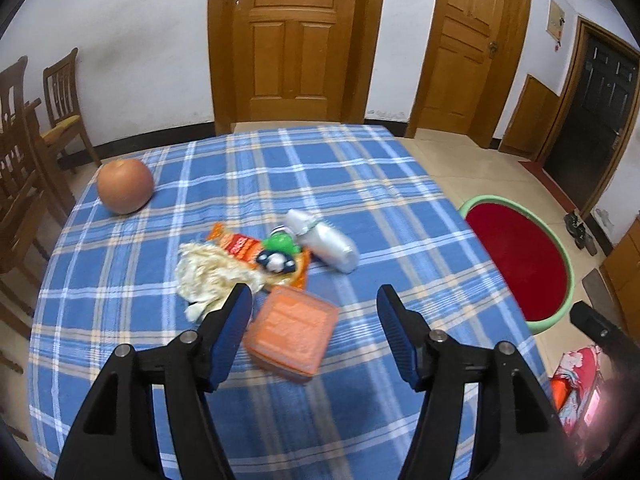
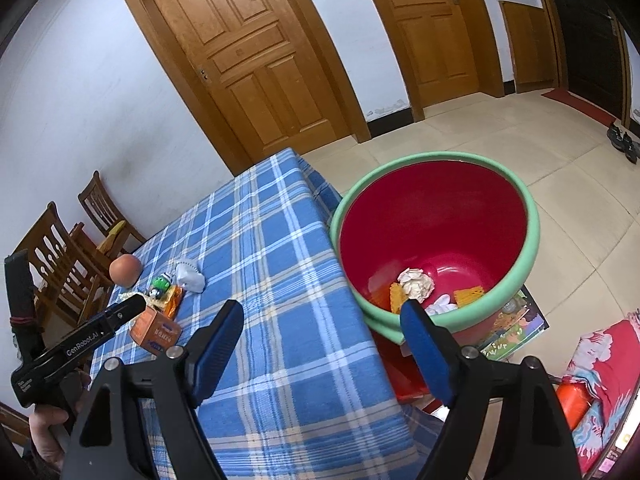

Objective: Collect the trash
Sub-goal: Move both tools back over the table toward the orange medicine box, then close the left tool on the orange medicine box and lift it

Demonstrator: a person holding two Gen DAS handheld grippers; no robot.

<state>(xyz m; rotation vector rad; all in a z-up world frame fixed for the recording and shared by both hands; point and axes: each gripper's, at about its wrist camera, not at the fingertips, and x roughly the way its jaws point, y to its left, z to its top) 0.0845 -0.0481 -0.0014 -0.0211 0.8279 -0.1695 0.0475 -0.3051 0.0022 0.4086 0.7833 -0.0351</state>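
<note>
The left tongs (image 1: 316, 302) stand apart and empty just above the table (image 1: 360, 208), with the orange box (image 1: 291, 334) lying between and just beyond their blue pads; the right tongs (image 2: 322, 316) are likewise apart with nothing in them, hanging by the table's edge over the red basin (image 2: 536, 220) that sits on the floor and already holds a crumpled paper ball (image 2: 417, 283) and some scraps. The likely slip is a grab that takes in more than the box: the crumpled tissue (image 1: 208, 276) touches the left pad and the orange wrapper (image 1: 240, 246) lies just behind, so closing here could drag them along or nudge the box askew. The silver pouch (image 1: 326, 244) and the small green and black bits (image 1: 280, 254) crowd the same heap. An apple (image 1: 126, 186) rests well apart at the far corner and looks like no trash. Chairs (image 1: 60, 108) stand beyond the table
</note>
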